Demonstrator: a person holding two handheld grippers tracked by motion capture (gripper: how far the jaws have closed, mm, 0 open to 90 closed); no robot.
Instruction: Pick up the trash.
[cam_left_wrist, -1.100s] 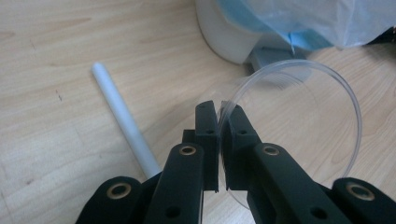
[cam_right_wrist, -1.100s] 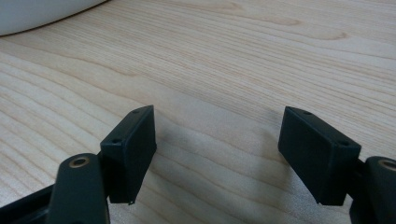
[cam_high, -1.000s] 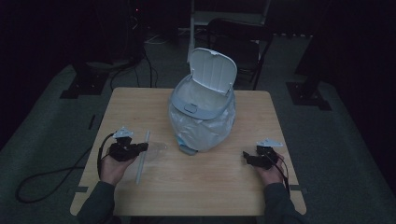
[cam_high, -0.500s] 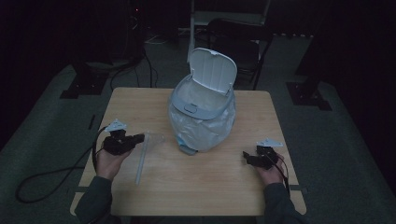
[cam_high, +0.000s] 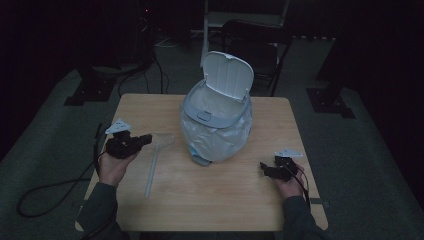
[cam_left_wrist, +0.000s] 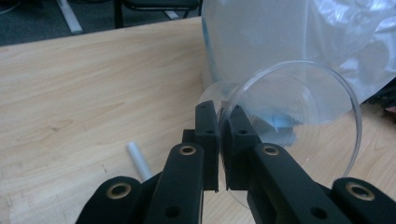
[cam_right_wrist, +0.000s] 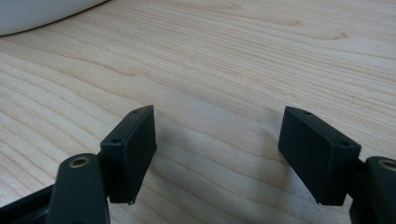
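At the table's left side, the left gripper (cam_high: 142, 139) has its jaws pinched nearly together on the rim of a clear plastic cup lid (cam_left_wrist: 299, 109), held on edge just above the wood, near the lined bin (cam_high: 215, 130). A straw (cam_high: 151, 167) lies on the table (cam_high: 200, 195) below. The right gripper (cam_right_wrist: 217, 140) rests w/ jaws wide apart, nothing betw. them.
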